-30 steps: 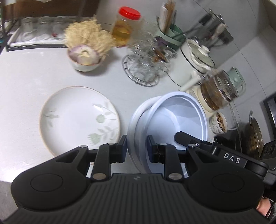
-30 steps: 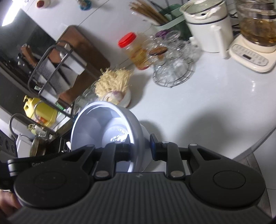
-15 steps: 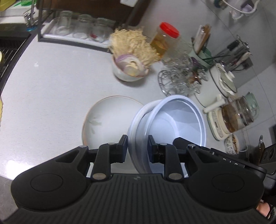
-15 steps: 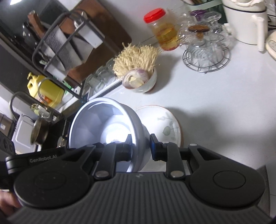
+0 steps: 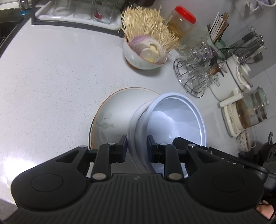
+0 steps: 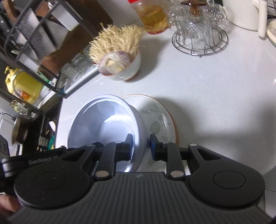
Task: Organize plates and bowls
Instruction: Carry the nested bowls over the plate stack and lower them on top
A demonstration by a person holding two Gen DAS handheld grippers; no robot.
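A large white bowl (image 5: 172, 118) is held by its rim from two sides. My left gripper (image 5: 137, 146) is shut on its near rim, and my right gripper (image 6: 141, 144) is shut on the opposite rim of the same bowl (image 6: 103, 124). The bowl hangs tilted just above a floral plate with a brown rim (image 5: 117, 110), which lies flat on the white counter and shows in the right wrist view too (image 6: 158, 120). The bowl covers part of the plate.
A small bowl of onion and enoki mushrooms (image 5: 146, 51) stands beyond the plate. A wire rack of glasses (image 5: 195, 74), a red-lidded jar (image 5: 181, 22), a white pot (image 5: 232, 74) and a glass kettle (image 5: 248, 110) line the right. A tray of glasses (image 5: 77, 15) sits at the back left.
Both grippers carried the bowl leftward and forward, so it now hangs over the floral plate instead of beside it. The onion bowl looms closer.
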